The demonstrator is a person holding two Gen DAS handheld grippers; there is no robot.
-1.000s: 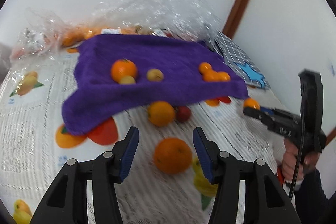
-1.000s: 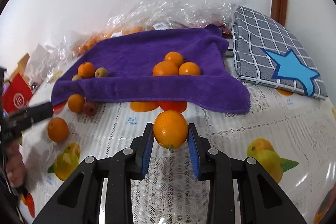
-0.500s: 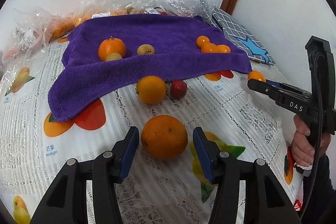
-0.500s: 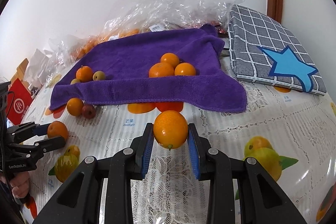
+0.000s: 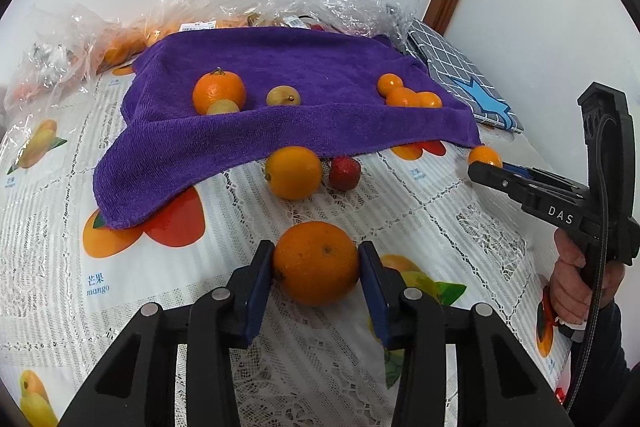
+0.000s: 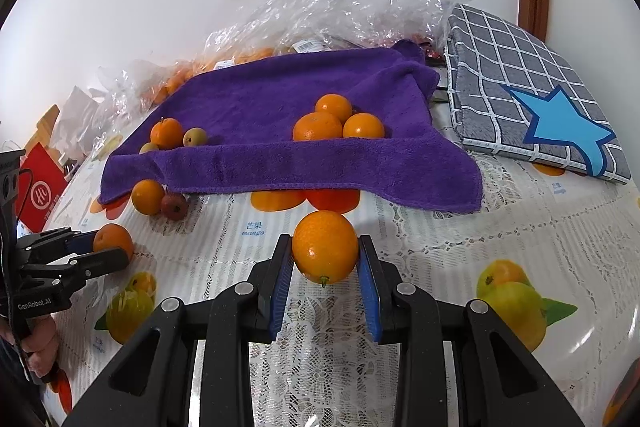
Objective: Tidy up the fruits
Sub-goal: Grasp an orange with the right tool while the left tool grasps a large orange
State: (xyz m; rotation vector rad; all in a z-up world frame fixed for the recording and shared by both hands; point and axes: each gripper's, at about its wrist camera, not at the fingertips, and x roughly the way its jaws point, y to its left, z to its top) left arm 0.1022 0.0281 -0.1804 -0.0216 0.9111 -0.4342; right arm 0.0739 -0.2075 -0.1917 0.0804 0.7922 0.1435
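Left hand-held gripper [image 5: 316,265], jaws just closing, clasps a large orange [image 5: 316,263] at lower centre; right hand-held gripper [image 6: 325,261] holds a smaller orange [image 6: 325,247]. Grip each squarely before lifting onto the purple towel [image 5: 280,115].

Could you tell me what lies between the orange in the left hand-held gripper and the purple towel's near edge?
In the left wrist view, a loose orange and a small red fruit lie between the held orange and the purple towel.

light: bright, even, soft shadows | focus: sharp | edges: fisheye bending, dark corners
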